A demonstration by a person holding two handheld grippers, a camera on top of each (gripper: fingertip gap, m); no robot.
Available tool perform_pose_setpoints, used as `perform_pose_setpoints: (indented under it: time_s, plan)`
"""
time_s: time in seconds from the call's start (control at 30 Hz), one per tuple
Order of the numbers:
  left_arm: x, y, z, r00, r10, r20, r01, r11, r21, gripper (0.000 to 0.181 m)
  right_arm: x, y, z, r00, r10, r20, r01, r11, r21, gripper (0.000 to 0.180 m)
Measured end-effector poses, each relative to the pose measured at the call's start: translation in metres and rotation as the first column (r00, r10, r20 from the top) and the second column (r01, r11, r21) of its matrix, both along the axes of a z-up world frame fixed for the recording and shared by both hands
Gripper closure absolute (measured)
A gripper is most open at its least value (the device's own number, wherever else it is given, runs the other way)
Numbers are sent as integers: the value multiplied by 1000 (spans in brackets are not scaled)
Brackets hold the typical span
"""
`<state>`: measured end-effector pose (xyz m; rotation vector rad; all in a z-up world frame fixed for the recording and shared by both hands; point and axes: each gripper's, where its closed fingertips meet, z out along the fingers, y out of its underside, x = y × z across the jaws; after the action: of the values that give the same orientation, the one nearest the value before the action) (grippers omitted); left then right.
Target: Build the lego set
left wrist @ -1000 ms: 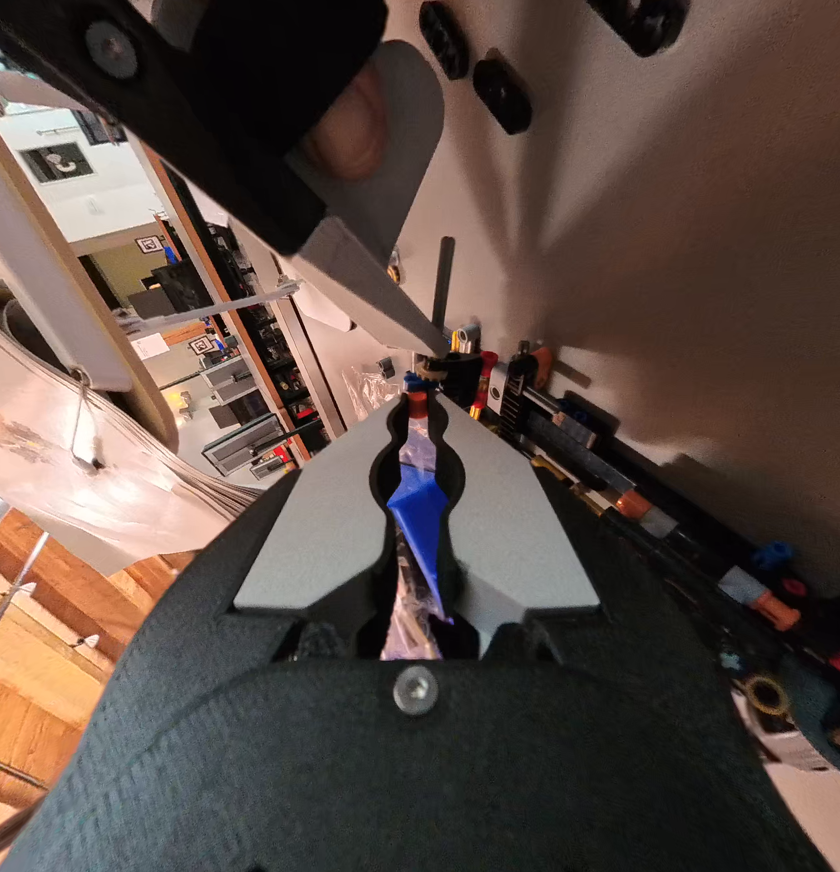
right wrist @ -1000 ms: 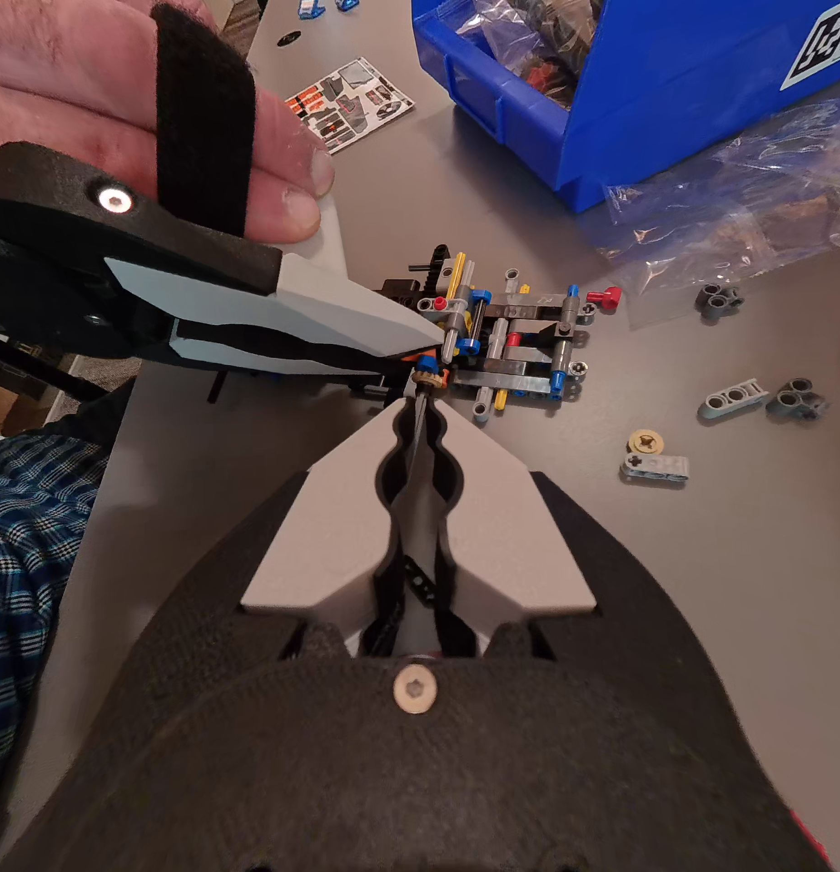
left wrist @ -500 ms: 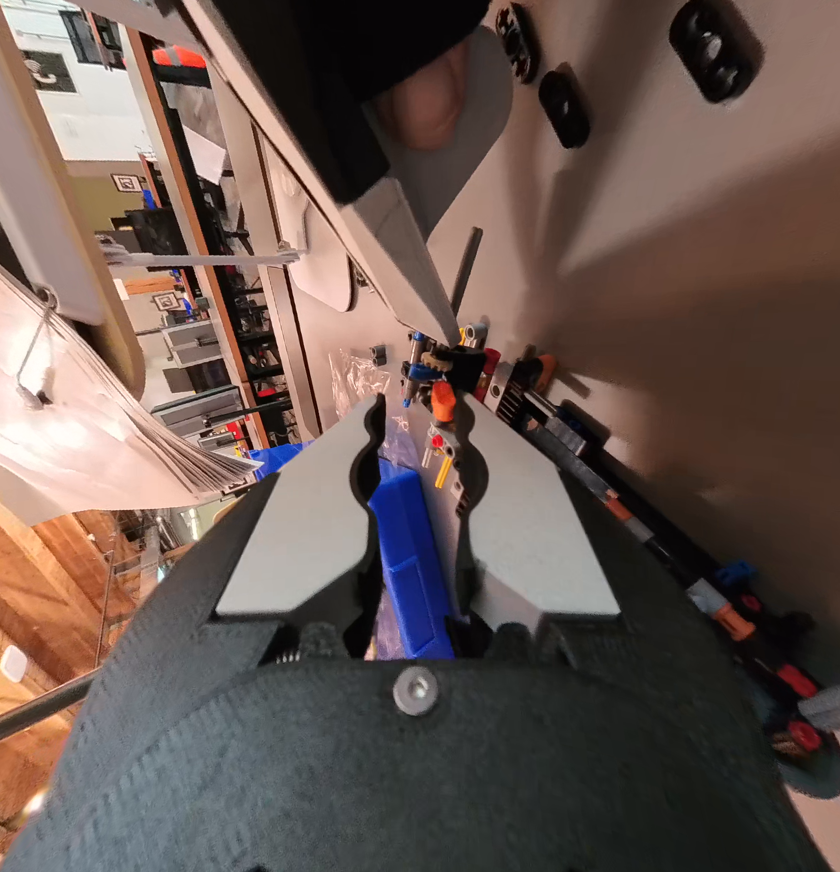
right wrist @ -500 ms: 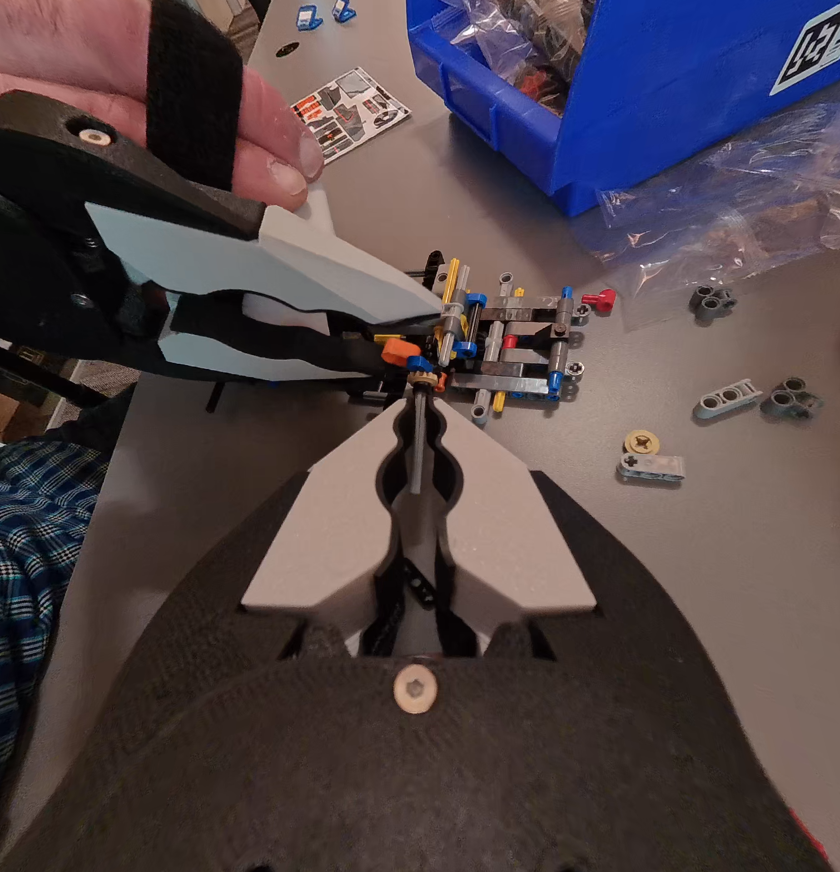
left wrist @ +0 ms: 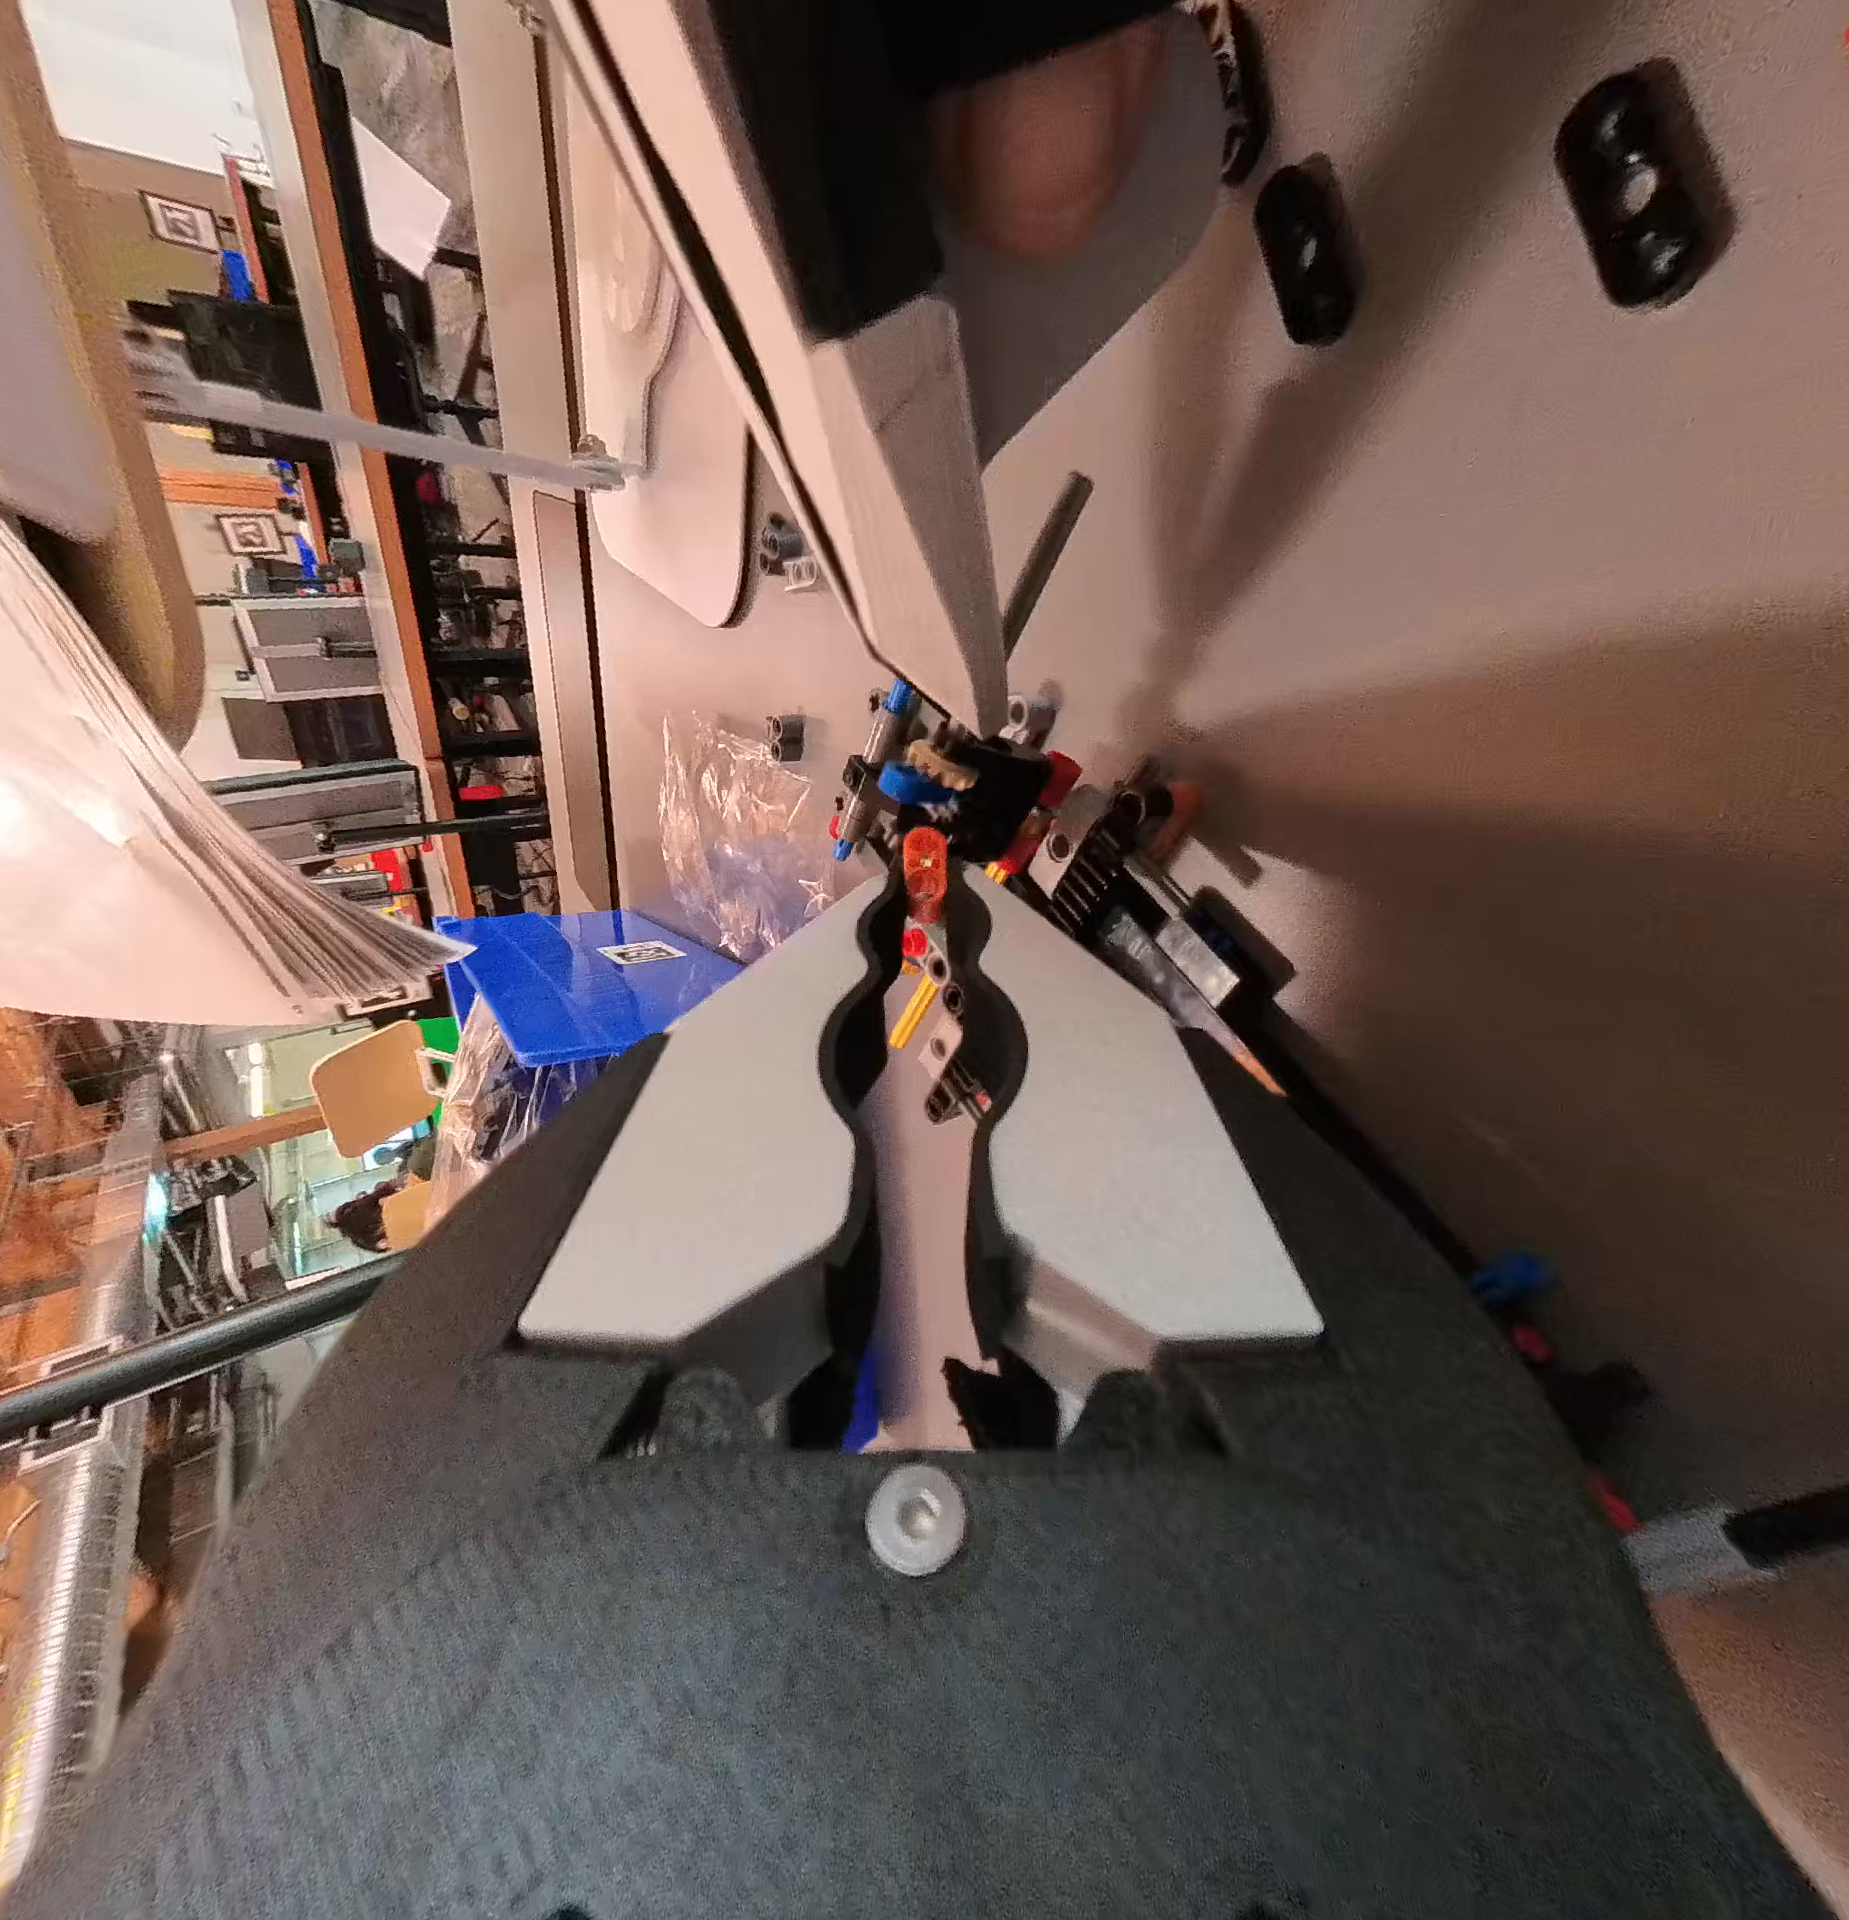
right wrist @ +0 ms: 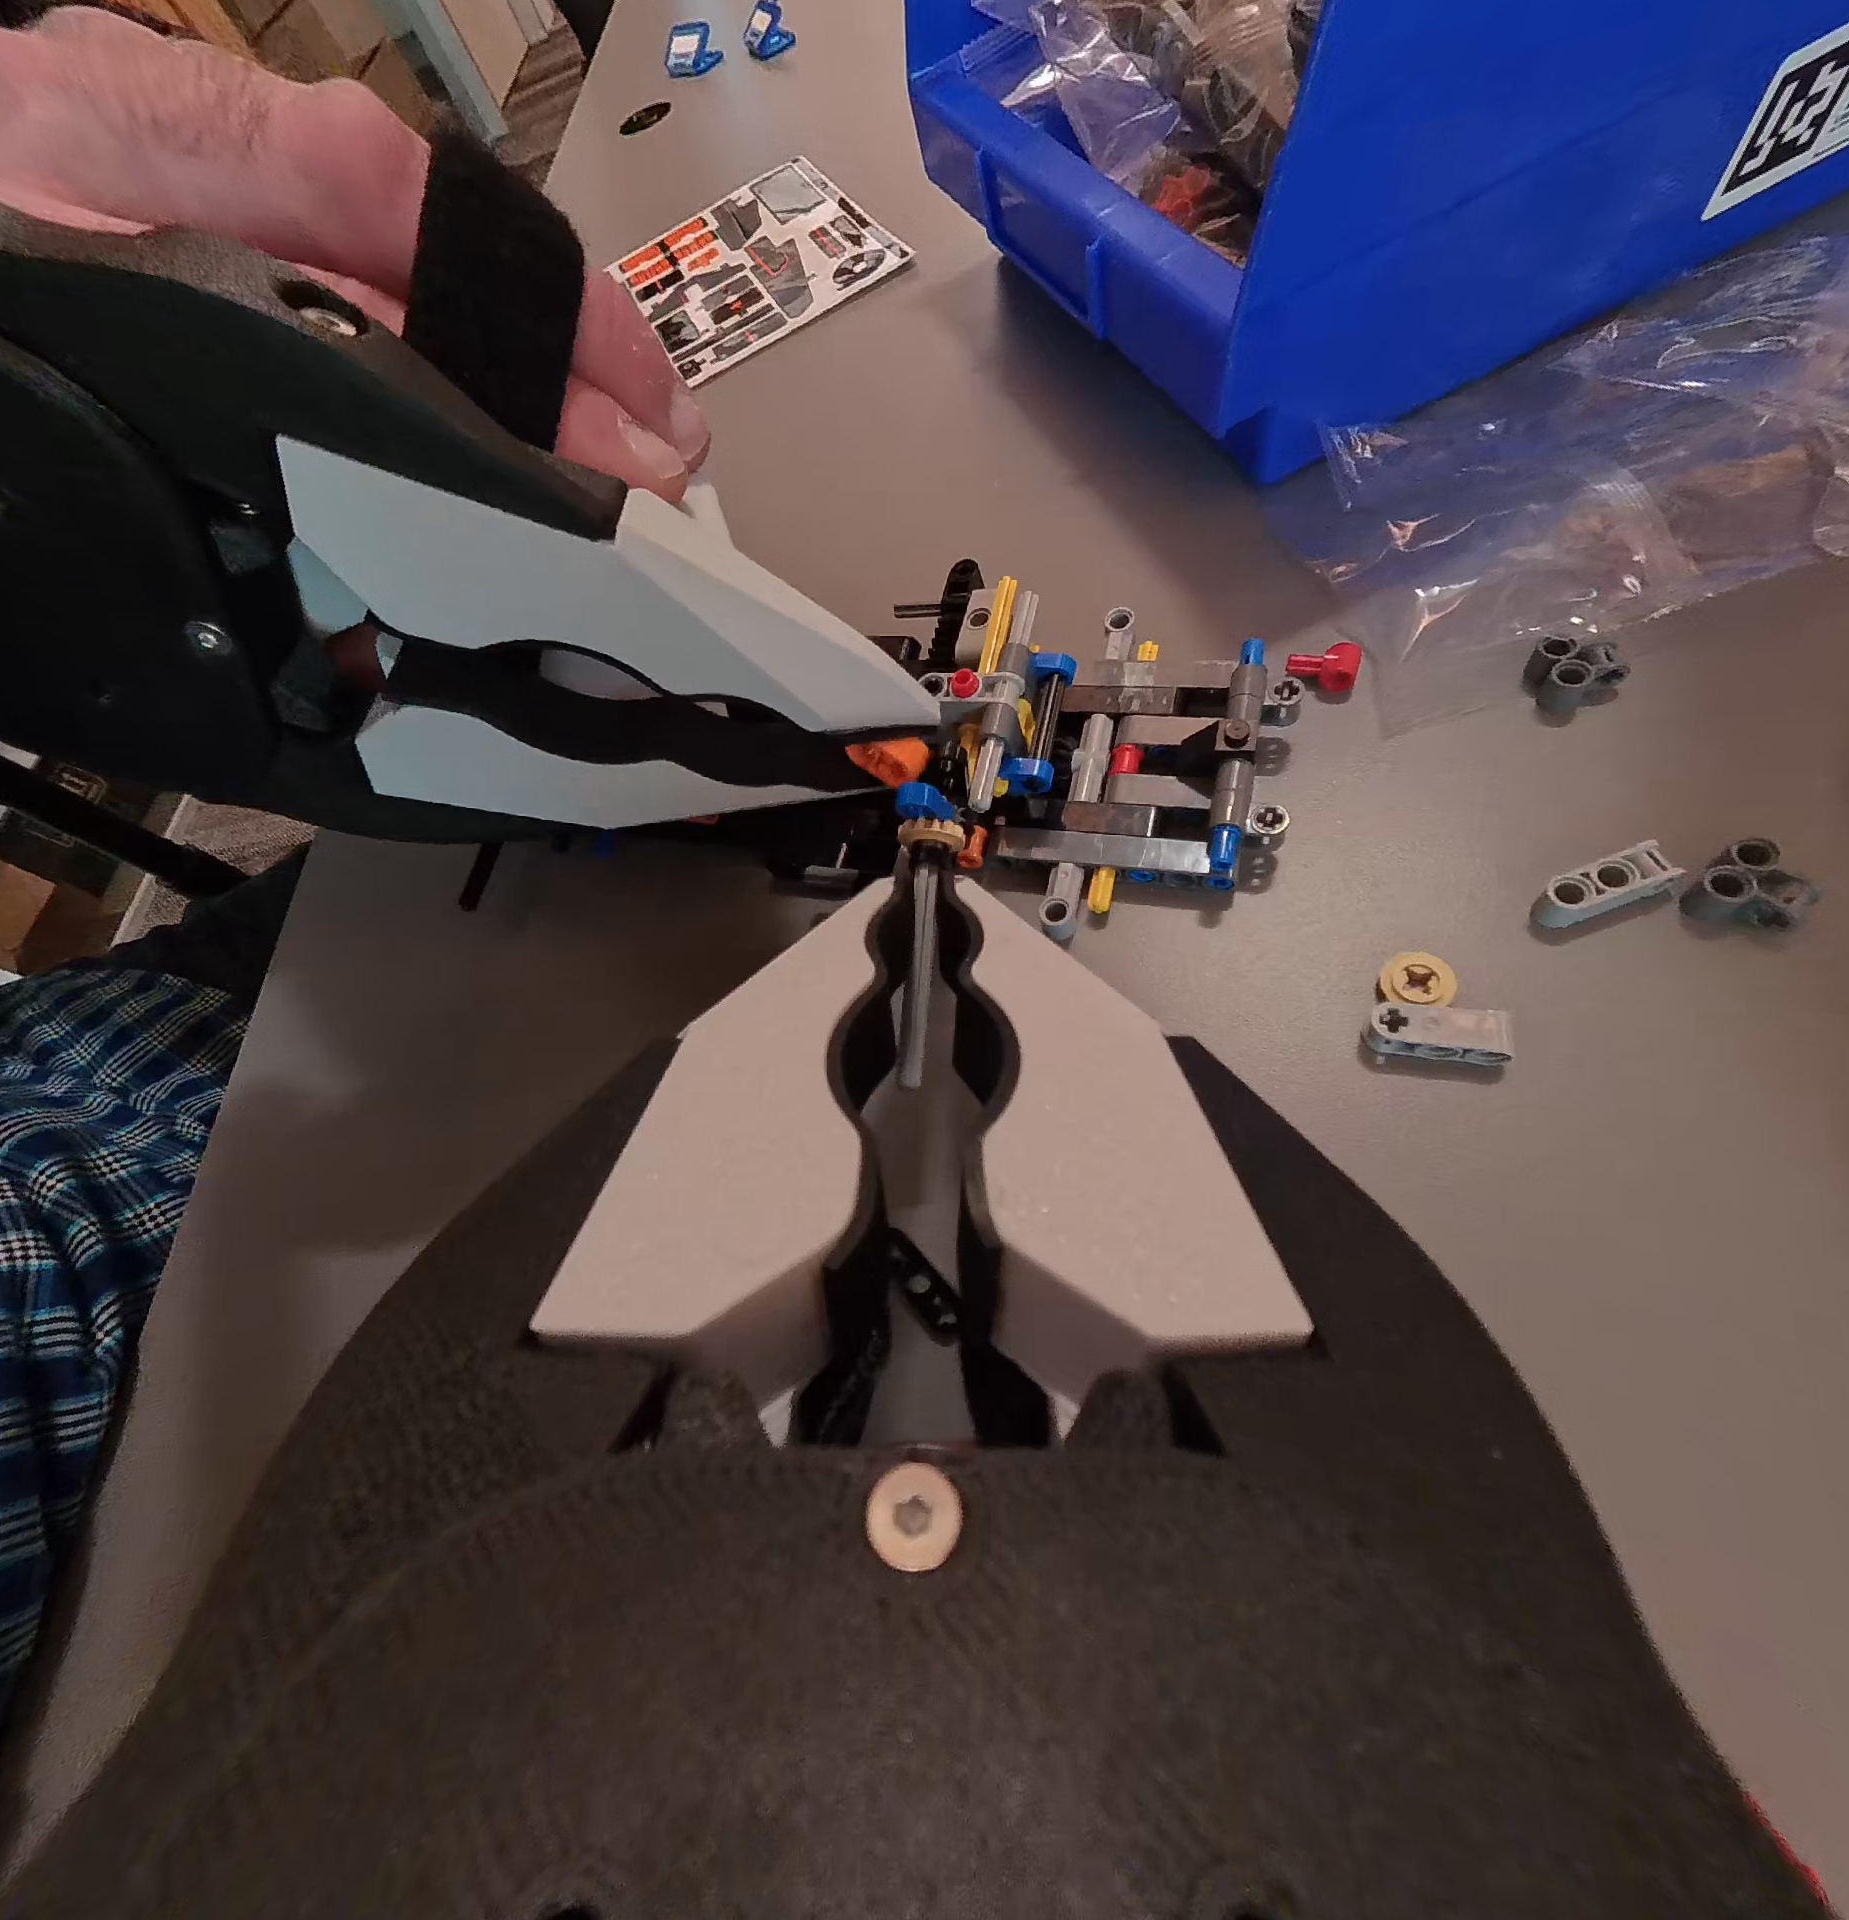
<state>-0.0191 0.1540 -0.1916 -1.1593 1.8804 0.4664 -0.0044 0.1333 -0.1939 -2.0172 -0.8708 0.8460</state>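
Note:
The partly built lego frame (right wrist: 1117, 758) of black and grey beams with blue, yellow and red pins lies on the grey table (right wrist: 1003, 436). My right gripper (right wrist: 925, 888) is shut on a grey axle (right wrist: 918, 987). The axle carries a tan gear (right wrist: 930, 834) that touches the frame's near left corner. My left gripper (right wrist: 904, 753) comes in from the left, with its tips closed around an orange piece (right wrist: 884, 758) on the frame's left end. In the left wrist view the orange piece (left wrist: 925, 868) sits between my left gripper's (left wrist: 925, 883) tips, and the right gripper (left wrist: 987, 696) points down at the frame (left wrist: 987, 800).
A blue bin (right wrist: 1471, 260) of bagged parts stands at the back right, with clear plastic bags (right wrist: 1626, 468) beside it. A sticker sheet (right wrist: 759, 265) lies behind the frame. Loose grey connectors (right wrist: 1611, 883), a tan disc (right wrist: 1416, 977) and a grey beam (right wrist: 1439, 1039) lie at the right.
My left gripper opened wide, rolled, and has narrowed again around the orange piece. My right gripper has kept the axle and gear at the frame's corner.

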Motion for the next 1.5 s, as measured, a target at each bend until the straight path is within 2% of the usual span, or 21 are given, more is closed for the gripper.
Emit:
perform_pose_setpoints:
  time_s: [0.03, 0.13, 0.3, 0.4, 0.6, 0.77, 0.87, 1.0, 1.13, 1.2, 1.4, 1.5]
  plan:
    - [0, 0, 0, 1000, -2, 4, 2, 1000, 1, 175, 0, 0, 0, 1000, 2, -2, -2, 1000, 4, 179]
    - [-1, 0, 7, 1000, 3, 31, -3, 1000, 14, 175, -1, -1, 3, 1000, 11, 0, -10, 1000, 28, 177]
    - [3, -7, 35, 993, -82, 86, 67, 984, 162, 175, 6, 0, 28, 999, 15, -49, -11, 997, 80, 163]
    - [11, -22, 55, 972, -183, 149, 146, 963, 227, 174, 3, -8, 58, 977, 112, -180, -85, 985, 149, 160]
    - [18, -37, 75, 945, -256, 205, 208, 951, 228, 175, -6, -28, 87, 924, 286, -254, -220, 940, 260, 172]
    - [19, -41, 77, 934, -270, 234, 217, 949, 229, 174, -6, -31, 89, 909, 306, -281, -239, 938, 249, 176]
    - [21, -44, 84, 921, -291, 258, 231, 943, 239, 175, -4, -32, 93, 897, 329, -295, -258, 932, 253, 170]
    - [22, -46, 87, 913, -306, 271, 244, 939, 241, 175, -3, -34, 96, 879, 343, -332, -275, 932, 237, 171]
    - [23, -47, 88, 908, -305, 286, 243, 942, 232, 175, -1, -33, 94, 879, 342, -332, -282, 934, 218, 169]
    - [23, -46, 90, 908, -297, 296, 231, 943, 239, 175, -2, -36, 96, 866, 357, -351, -297, 931, 214, 174]
    - [24, -45, 88, 912, -281, 300, 217, 949, 229, 175, -2, -35, 94, 862, 347, -370, -295, 936, 193, 175]
    - [25, -45, 90, 907, -266, 327, 208, 957, 203, 169, 1, -33, 94, 862, 340, -375, -281, 938, 204, 175]
